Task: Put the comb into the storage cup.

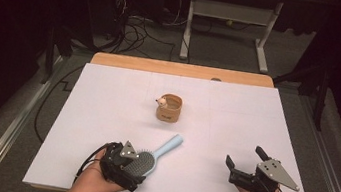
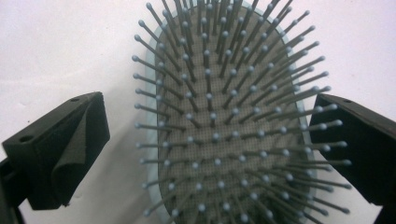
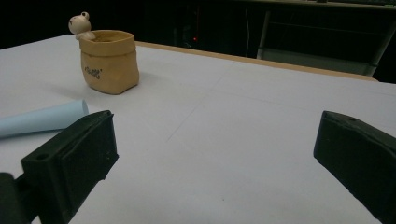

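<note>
A light blue hairbrush (image 1: 167,147) lies bristles up on the white table sheet (image 1: 100,116), its handle pointing towards the table's middle. My left gripper (image 1: 132,167) is open, tilted down over the brush head. In the left gripper view the grey bristle pad (image 2: 224,140) lies between the two wide-apart jaws of the left gripper (image 2: 210,107), and bristle tips reach the right jaw. My right gripper (image 1: 244,155) stands open at the front right with nothing between its fingers. A tan pot (image 1: 170,108) with a small white figure on its rim stands mid-table.
Seen from the right gripper (image 3: 217,126), the pot (image 3: 109,63) is far left and the brush handle tip (image 3: 44,119) nearer. A wooden table edge (image 1: 182,69) runs along the back. Beyond it are a desk frame (image 1: 228,28) and floor cables (image 1: 137,31).
</note>
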Demonstrator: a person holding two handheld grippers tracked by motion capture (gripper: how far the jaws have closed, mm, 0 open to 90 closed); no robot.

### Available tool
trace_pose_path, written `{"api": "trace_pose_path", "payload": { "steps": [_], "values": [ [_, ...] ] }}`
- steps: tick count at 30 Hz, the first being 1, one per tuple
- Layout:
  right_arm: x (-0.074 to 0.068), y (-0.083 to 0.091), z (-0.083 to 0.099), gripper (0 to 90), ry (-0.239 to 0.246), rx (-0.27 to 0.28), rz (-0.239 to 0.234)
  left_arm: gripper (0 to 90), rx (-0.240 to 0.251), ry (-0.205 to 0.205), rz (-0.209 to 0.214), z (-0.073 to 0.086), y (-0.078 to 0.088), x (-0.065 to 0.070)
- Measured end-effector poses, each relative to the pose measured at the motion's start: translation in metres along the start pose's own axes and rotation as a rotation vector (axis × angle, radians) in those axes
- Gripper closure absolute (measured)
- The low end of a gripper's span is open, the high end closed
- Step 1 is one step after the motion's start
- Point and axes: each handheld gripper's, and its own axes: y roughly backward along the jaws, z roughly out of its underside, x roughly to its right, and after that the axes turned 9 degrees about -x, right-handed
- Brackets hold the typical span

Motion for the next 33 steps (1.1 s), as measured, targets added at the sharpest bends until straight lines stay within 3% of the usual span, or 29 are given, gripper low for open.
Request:
{"api": "trace_pose_path", "payload": {
  "steps": [17,33],
  "values": [
    [0.000,0.000,0.000,0.1,0.002,0.002,0.001,1.1,-0.062,-0.006,-0.044,-0.003,-0.010,0.001],
    [0.000,0.000,0.000,0.1,0.004,0.002,0.004,0.5,-0.085,0.019,-0.040,-0.007,-0.013,0.000]
  ]
}}
